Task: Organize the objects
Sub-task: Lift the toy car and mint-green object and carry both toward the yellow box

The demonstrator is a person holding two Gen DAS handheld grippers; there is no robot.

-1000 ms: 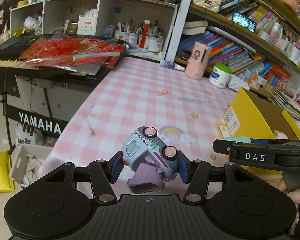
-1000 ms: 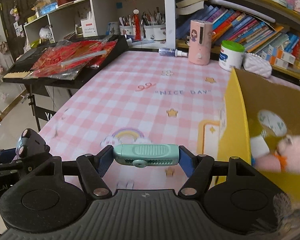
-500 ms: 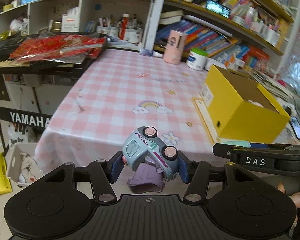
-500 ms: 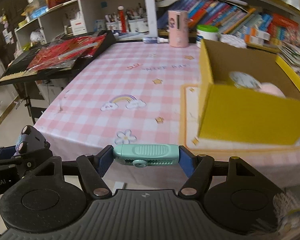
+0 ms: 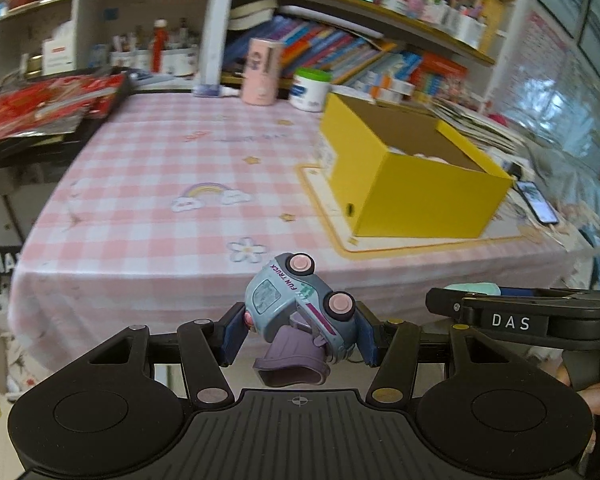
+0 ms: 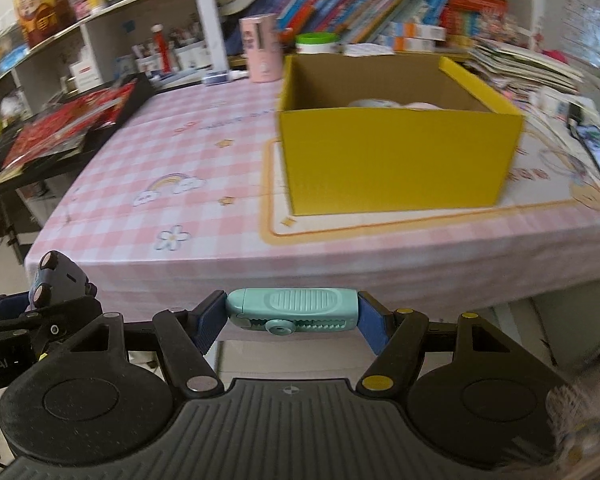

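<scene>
Left claw (image 5: 300, 334): clamped on the toy truck (image 5: 300, 308), tilted, off the near edge of the desk (image 5: 148, 184); judged light, hard plastic, its rounded sides prone to slip.
Right claw (image 6: 290, 314): gripped the mint cutter (image 6: 292, 310) endwise; light, rigid.
Yellow box (image 6: 396, 160): at 1 o'clock; only the right view showed its contents, indistinctly.
</scene>
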